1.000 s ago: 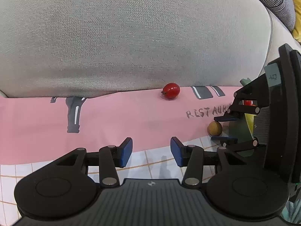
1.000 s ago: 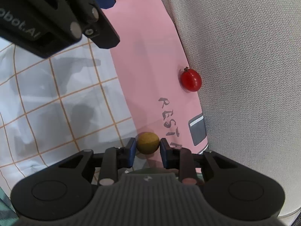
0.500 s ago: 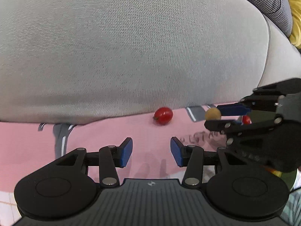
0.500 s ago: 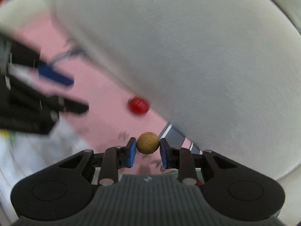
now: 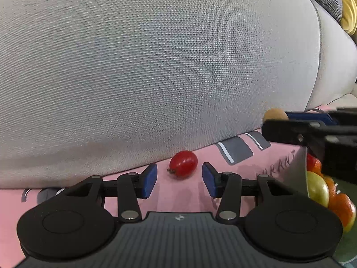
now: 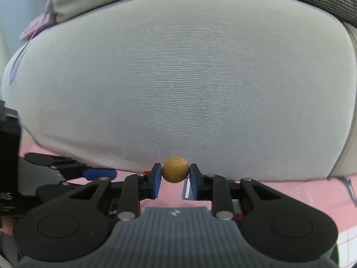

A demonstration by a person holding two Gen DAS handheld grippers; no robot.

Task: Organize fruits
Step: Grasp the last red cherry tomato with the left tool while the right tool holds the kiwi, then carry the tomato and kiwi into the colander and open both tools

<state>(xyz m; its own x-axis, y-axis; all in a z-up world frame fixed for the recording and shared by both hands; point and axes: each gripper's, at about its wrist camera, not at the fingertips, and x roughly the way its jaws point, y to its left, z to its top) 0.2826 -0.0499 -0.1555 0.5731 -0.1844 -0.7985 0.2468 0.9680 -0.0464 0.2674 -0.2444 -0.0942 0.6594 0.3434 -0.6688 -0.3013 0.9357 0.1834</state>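
Left gripper [image 5: 179,179]: jaws held wide apart, nothing gripped. Small oval glossy red tomato [image 5: 183,163] is seen just beyond the gap betw. the blue pads, lying on the pink printed cloth [image 5: 174,198], long axis running left-right, stem end pointing left and slightly near.

Right gripper [image 6: 175,177]: jaws are closed on a small round matte tan-brown fruit [image 6: 175,169], lifted clear of the cloth.

A large grey woven cushion [image 5: 156,67] is seen behind. Far right, a yellow-green apple [image 5: 316,188] and orange fruits [image 5: 341,207] are piled tog.

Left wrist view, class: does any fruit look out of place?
Yes. A red cherry tomato lies alone on the pink cloth against the grey cushion, apart from the fruit pile at right.
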